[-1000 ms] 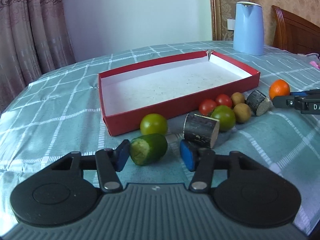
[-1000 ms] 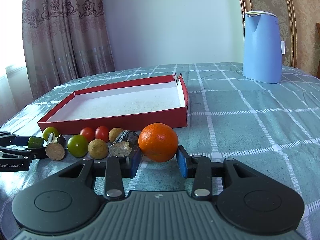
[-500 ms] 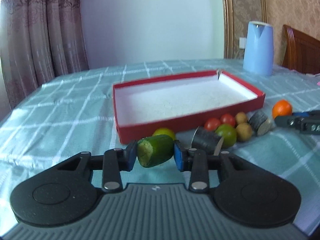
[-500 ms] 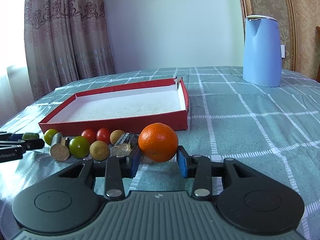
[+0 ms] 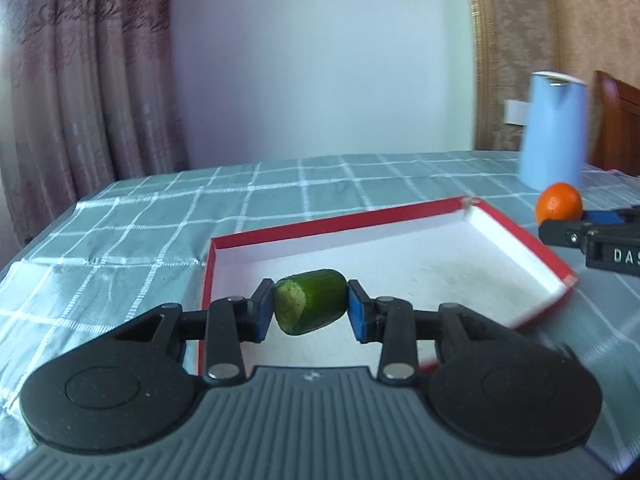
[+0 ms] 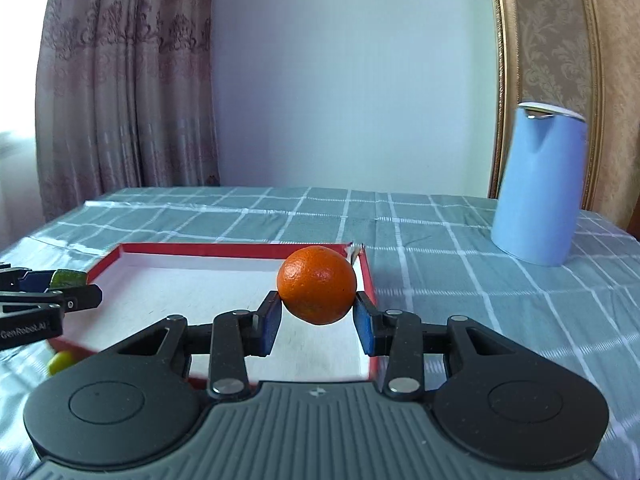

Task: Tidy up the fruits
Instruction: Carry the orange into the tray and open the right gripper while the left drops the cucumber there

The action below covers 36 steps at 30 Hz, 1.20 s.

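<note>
While cucumber piece (image 5: 310,306) hangs clamped, orange (image 6: 317,285) hangs gripped above red box (image 6: 368,280).

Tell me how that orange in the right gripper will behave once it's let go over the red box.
The orange is round, so it will probably roll on the flat floor of the red box. The low walls should likely stop it. The right gripper pinches only its lower part, so it may slip if jolted.

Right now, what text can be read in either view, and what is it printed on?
"DAS", cut off by the frame edge: on the right hand-held gripper, seen from the left wrist.
"GenRobot.AI", slightly blurred: on the left hand-held gripper, seen from the right wrist.
No other text.
</note>
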{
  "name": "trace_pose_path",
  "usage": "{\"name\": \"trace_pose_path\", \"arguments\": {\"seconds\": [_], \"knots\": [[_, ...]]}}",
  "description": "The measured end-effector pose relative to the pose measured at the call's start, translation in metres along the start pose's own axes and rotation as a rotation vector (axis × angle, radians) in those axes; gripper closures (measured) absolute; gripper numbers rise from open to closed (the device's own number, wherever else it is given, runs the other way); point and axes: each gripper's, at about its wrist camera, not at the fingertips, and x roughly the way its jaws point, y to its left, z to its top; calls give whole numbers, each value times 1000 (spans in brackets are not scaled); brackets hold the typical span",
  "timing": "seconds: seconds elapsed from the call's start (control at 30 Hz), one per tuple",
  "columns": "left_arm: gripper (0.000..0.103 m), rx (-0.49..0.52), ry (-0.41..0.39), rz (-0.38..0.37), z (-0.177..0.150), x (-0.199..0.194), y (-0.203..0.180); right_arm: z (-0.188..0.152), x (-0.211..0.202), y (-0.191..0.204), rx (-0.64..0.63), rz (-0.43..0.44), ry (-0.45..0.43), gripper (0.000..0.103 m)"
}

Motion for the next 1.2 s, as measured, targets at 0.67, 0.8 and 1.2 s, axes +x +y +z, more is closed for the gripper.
{"name": "trace_pose_path", "arguments": {"seconds": [0.67, 0.8, 1.2], "knots": [[67, -69, 177, 59, -1, 73, 22, -7, 84, 13, -7, -22, 202, 65], [57, -69, 178, 60, -1, 73, 22, -7, 84, 13, -6, -21, 202, 64], [13, -85, 99, 46, 0, 55, 23, -3, 74, 12, 3, -7, 152, 42]]}}
